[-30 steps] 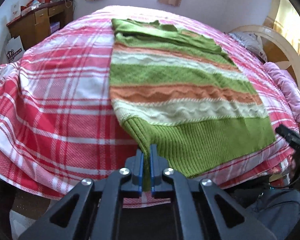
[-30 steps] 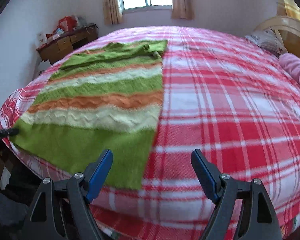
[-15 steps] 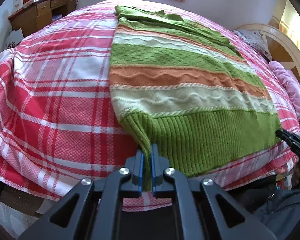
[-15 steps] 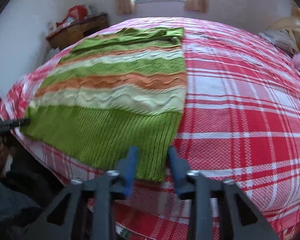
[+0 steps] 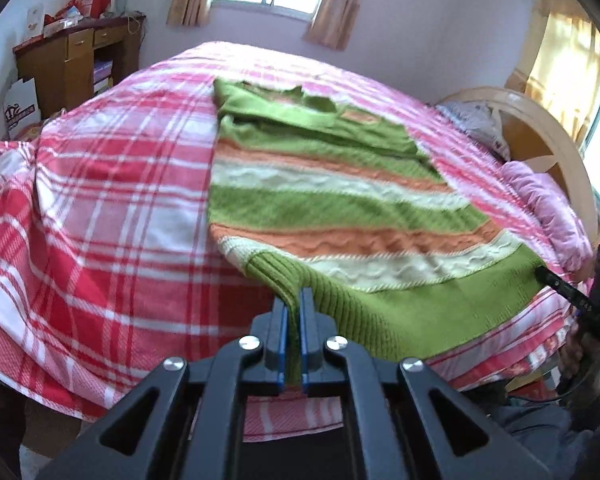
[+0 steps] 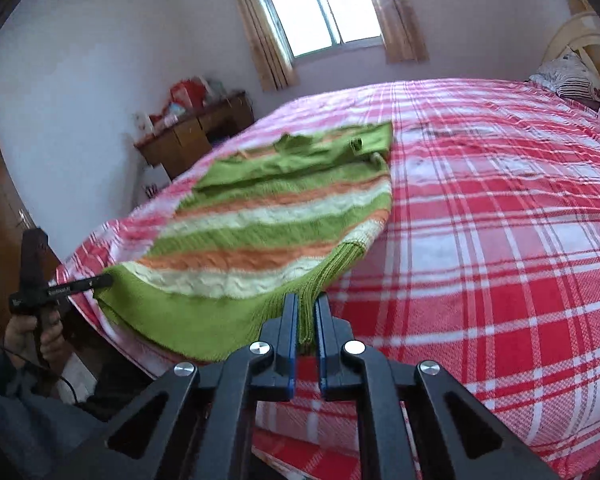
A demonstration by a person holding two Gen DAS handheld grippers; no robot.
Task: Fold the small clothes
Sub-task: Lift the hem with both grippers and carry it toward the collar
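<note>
Sweater (image 5: 332, 208), a soft, floppy striped knit, is lying on the plaid bed (image 5: 112, 208); left gripper (image 5: 293, 312) and right gripper (image 6: 306, 312) are pinching its ribbed hem corners, the right having just closed there; sensible holds, since it is sagging between.

Daylight from window (image 6: 324, 16) (blown out); room bright, sweater (image 6: 260, 216) motion-blurred, fisheye edges bent, corners dark.

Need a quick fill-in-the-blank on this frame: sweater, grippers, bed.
1. The left gripper is shut on the sweater's ribbed ____.
2. The right gripper is ____ on the same edge.
3. The sweater lies on a ____-and-white plaid bedspread.
4. The folded sleeves lie at the sweater's ____ end.

Missing: hem; shut; red; far
</note>
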